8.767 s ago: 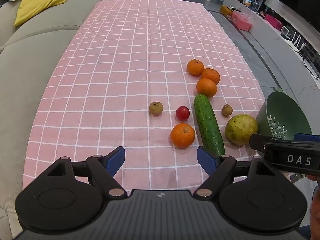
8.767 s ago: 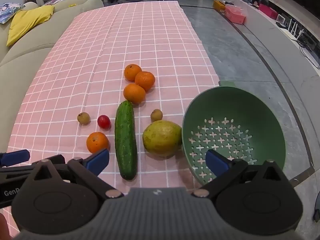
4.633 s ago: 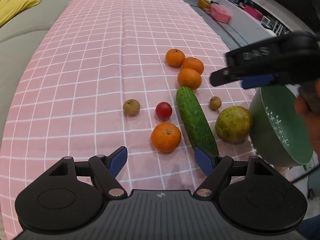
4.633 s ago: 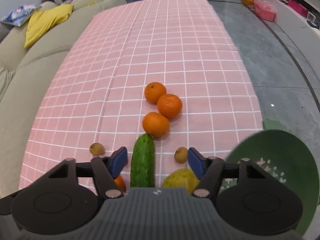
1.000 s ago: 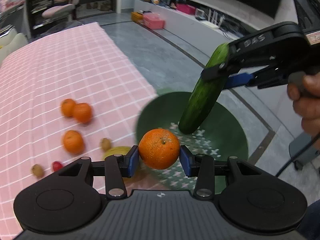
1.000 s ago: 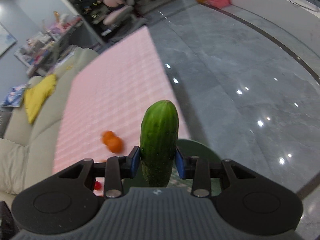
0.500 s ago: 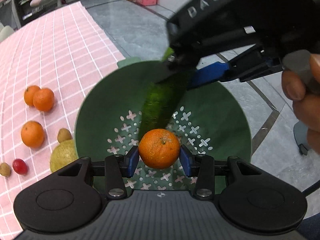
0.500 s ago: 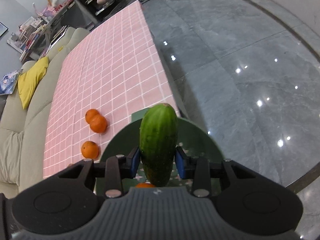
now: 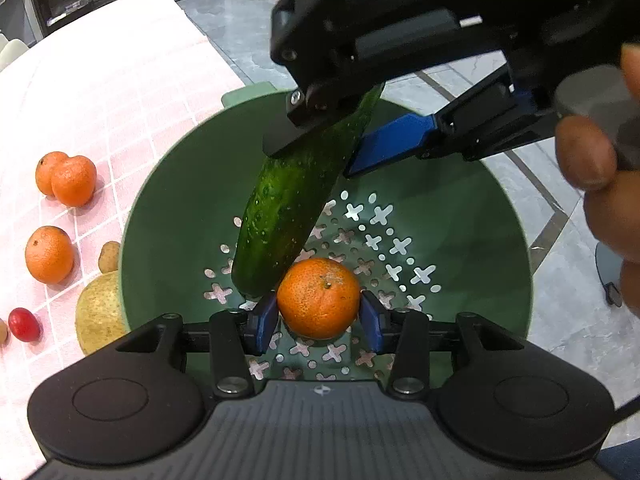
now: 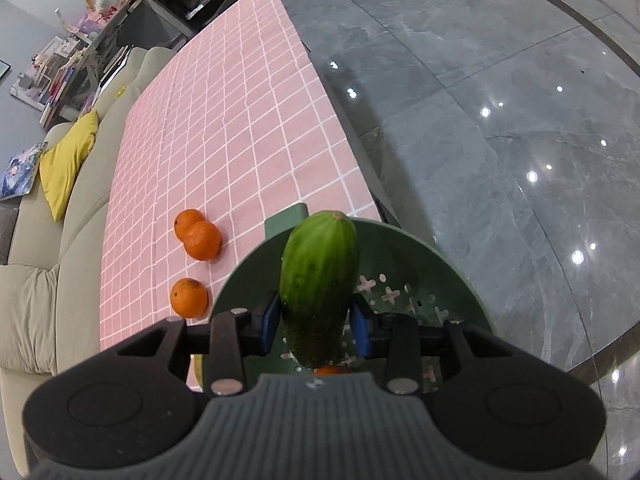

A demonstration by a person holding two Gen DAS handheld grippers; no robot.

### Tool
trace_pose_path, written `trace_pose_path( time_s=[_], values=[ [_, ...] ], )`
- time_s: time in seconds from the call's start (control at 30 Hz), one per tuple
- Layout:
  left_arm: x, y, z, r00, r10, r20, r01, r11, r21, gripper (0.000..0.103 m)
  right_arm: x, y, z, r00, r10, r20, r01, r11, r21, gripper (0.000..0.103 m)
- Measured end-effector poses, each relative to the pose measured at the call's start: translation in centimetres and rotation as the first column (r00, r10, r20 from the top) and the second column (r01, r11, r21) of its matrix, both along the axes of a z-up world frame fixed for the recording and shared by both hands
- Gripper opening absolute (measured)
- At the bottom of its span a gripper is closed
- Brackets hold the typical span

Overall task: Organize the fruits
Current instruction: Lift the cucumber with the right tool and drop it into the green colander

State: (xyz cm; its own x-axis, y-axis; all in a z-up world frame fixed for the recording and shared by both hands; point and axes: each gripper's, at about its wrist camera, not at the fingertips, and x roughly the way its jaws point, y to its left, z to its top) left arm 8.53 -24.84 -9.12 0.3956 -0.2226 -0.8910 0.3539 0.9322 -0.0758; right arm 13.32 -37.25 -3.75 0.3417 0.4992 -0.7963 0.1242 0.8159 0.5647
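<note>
Both tongs work over a green colander (image 9: 472, 216), which serves here as the landmark and stands at the edge of a worktop covered with a pink checked cloth (image 10: 240, 120). The left tongs (image 9: 318, 316) reach into the colander from its near side; their blue pads (image 9: 264, 320) flank an orange (image 9: 319, 298) and the jaws are opening, the right pad showing a slight gap while the left sits at the peel. The orange hangs low over the colander's perforated base; whether it rests on the base cannot be told. The right tongs (image 10: 316, 318) pinch a cucumber (image 10: 320, 284) near its lower third, pads pressed on both flanks. In the left wrist view the cucumber (image 9: 288, 208) slants down into the colander, its lower tip just beside the orange and close above the perforations, and the person's hand (image 9: 600, 168) grips the handle beyond the colander's right rim. Outside the colander, on the cloth to its left, lie three more oranges: a touching pair (image 9: 66, 178) farther off and a single one (image 9: 49, 255) nearer. A small brown fruit (image 9: 109, 257) and a large yellow-green fruit (image 9: 100, 312) lie just beside the colander's left wall, and a red fruit (image 9: 25, 324) lies farther left. A sofa (image 10: 36, 280) with a yellow cushion (image 10: 68, 164) borders the worktop on the side away from the colander.
</note>
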Motion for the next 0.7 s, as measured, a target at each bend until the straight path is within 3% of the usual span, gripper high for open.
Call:
trace_pose_path(
  time_s=[0.17, 0.23, 0.53, 0.7],
  values=[
    [0.2, 0.5, 0.2, 1.000, 0.006, -0.010, -0.006, 0.999, -0.046, 0.059, 0.2, -0.3, 0.2, 1.000, -0.007, -0.008, 0.006, 0.999, -0.034, 0.041],
    [0.0, 0.6, 0.9, 1.000, -0.001, 0.013, 0.002, 0.997, -0.071, 0.074, 0.1, -0.7, 0.8, 1.000, -0.018, 0.012, 0.019, 0.999, -0.039, 0.041],
    [-1.6, 4.1, 4.6, 0.996, 0.026, 0.090, -0.014, 0.991, -0.135, 0.074, -0.9, -2.4, 3.3, 0.994, -0.054, 0.090, 0.060, 0.997, -0.058, 0.045],
    [-2.5, 8.8, 7.2, 0.989, 0.082, 0.121, -0.062, 0.986, -0.156, 0.075, -1.9, -2.1, 5.1, 0.986, -0.048, 0.157, 0.062, 0.994, -0.086, 0.045]
  ],
)
